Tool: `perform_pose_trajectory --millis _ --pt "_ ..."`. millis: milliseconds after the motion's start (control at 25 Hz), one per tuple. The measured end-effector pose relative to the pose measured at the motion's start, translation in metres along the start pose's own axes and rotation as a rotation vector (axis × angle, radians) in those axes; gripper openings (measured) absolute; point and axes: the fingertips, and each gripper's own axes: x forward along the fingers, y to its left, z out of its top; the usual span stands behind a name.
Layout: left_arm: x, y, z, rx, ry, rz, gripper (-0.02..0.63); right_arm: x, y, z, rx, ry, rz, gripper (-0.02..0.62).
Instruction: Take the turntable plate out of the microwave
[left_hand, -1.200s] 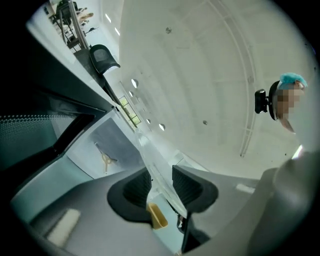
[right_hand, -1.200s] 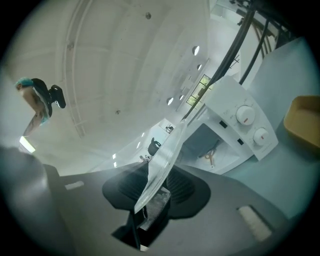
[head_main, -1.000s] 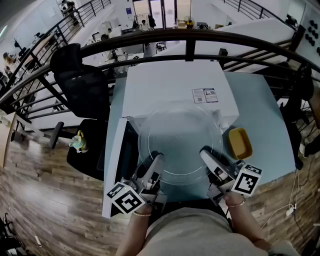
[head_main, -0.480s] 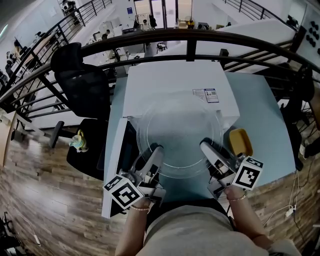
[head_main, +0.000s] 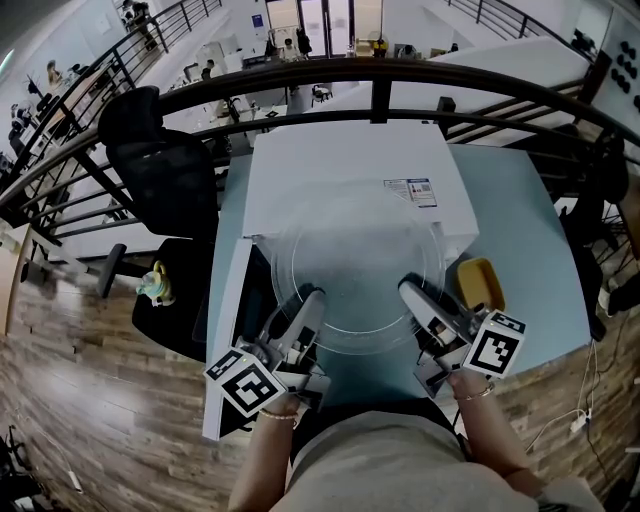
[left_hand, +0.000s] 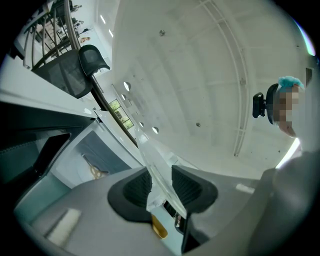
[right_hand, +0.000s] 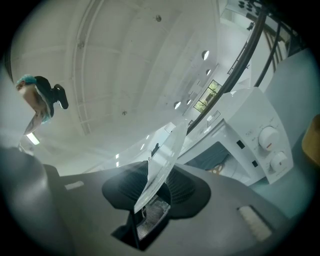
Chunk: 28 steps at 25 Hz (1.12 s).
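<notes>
Fingers: our left gripper (head_main: 306, 308) and right gripper (head_main: 412, 296) pinch the glass turntable plate (head_main: 355, 265) at its near rim.
Plate: held up outside the microwave (head_main: 340, 170).
Handling: we judge it heavy, slippery, breakable.

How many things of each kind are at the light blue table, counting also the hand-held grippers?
microwave: 1
turntable plate: 1
yellow dish: 1
hand-held grippers: 2, the left hand-held gripper and the right hand-held gripper
Total: 5
</notes>
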Motion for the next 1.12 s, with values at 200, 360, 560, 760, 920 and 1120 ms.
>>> perform_pose_trajectory --millis 200,360,560,760,920,1120 --pt "0.0019 0.0000 0.0003 0.003 0.006 0.000 0.127 -0.0008 -0.0011 -0.0003 0.001 -0.005 -0.005 0.147" --pt "0.0037 -0.0002 0.0007 0.001 0.009 -0.001 0.127 -0.0005 -0.0013 0.0015 -0.006 -0.004 -0.006 0.149" --pt "0.0026 0.0012 0.0016 -0.002 -0.001 0.001 0.127 -0.0004 -0.0016 -0.0009 0.004 -0.007 -0.008 0.149" --pt "0.0032 0.0017 0.0020 -0.009 0.000 0.005 0.126 0.0006 -0.0020 -0.0001 0.004 -0.004 -0.012 0.149" --pt "0.0030 0.0026 0.0014 -0.012 -0.005 0.007 0.126 0.0008 -0.0032 -0.0009 0.000 -0.001 -0.012 0.150" --pt "0.0029 0.0054 0.0011 -0.019 -0.001 0.016 0.126 0.0022 -0.0048 -0.0021 0.007 0.005 -0.020 0.152"
